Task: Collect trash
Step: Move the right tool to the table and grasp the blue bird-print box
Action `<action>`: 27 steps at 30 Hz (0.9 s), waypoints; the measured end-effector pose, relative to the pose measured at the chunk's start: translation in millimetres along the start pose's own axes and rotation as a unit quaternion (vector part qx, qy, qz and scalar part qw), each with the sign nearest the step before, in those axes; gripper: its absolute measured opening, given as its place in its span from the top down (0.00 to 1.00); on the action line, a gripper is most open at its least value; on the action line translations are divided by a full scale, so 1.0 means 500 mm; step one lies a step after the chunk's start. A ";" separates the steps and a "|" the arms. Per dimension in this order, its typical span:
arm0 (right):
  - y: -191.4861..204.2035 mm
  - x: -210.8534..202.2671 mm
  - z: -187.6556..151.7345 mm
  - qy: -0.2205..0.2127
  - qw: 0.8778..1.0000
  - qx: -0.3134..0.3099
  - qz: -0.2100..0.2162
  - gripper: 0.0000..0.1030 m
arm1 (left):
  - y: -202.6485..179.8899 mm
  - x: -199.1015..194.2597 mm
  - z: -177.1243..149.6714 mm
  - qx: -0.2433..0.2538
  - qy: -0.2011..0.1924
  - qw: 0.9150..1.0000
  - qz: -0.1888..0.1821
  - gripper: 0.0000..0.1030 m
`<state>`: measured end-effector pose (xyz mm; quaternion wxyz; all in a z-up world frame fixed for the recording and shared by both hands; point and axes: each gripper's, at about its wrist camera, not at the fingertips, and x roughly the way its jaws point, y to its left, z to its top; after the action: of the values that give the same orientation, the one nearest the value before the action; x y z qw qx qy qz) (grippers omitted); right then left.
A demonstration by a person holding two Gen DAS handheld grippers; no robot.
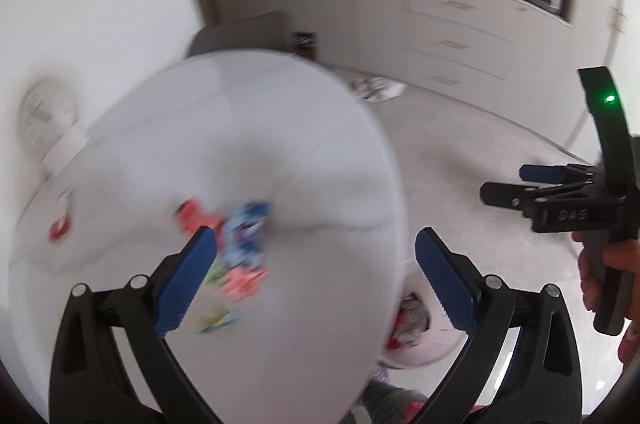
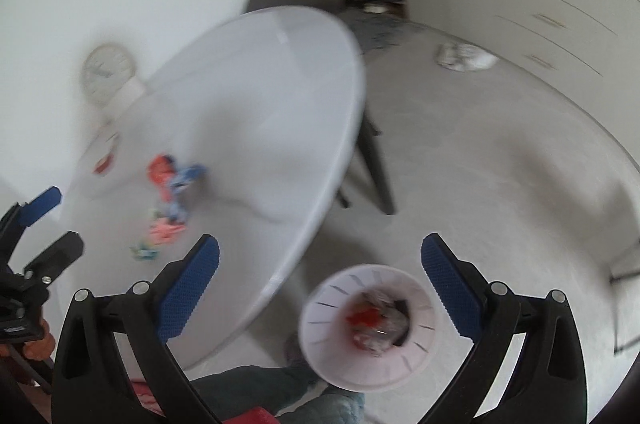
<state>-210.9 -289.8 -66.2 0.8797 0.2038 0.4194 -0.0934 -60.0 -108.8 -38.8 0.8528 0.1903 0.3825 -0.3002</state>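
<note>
We're high above the round white table, and both views are smeared with blur. Our left gripper has its blue-padded jaws spread wide with nothing between them; no wrapper is touching either pad. Our right gripper is just as wide apart and just as empty, hanging over the floor at the table's edge.

On the tabletop sits a loose cluster of crumpled wrappers, red-orange, blue and a bit of green and yellow, lying near the left gripper's left finger in the picture but on the surface below it. From the right wrist the same cluster of wrappers lies well to the left of our right gripper. A small red and white scrap lies apart from the pile, near the table's far left rim.

Down on the pale floor, just beside the table, stands the white slotted plastic wastebasket, directly between our right gripper's fingers in view, with crumpled red and clear trash inside.

At the right edge of the left view, a hand grips the right gripper's handle, a green light glowing on it.
</note>
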 end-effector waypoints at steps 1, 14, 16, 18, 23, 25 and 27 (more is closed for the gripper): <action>0.022 0.015 0.010 0.004 1.000 -0.009 0.009 0.03 | 0.026 0.003 -0.008 -0.015 0.009 1.000 0.010 0.08; 0.300 0.229 0.080 0.054 0.997 0.048 0.028 0.03 | 0.327 0.033 -0.046 -0.137 0.038 0.988 0.066 0.08; 0.328 0.284 0.081 0.070 0.995 0.073 0.010 0.03 | 0.363 0.042 -0.052 -0.138 0.040 0.987 0.068 0.08; 0.346 0.318 0.079 0.076 0.994 0.081 -0.013 0.03 | 0.392 0.051 -0.058 -0.136 0.041 0.988 0.068 0.08; 0.382 0.387 0.067 0.083 0.990 0.089 -0.075 0.03 | 0.448 0.083 -0.068 -0.127 0.051 0.989 0.063 0.08; 0.389 0.407 0.066 0.094 0.988 0.089 -0.088 0.03 | 0.465 0.100 -0.066 -0.130 0.059 0.989 0.051 0.08; 0.389 0.418 0.064 0.100 0.986 0.091 -0.099 0.03 | 0.472 0.111 -0.061 -0.129 0.060 0.989 0.042 0.08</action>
<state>8.3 -127.4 -155.7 0.7972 0.2492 0.5134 -0.1972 108.1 64.3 -78.3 0.8573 0.1119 0.4607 -0.2005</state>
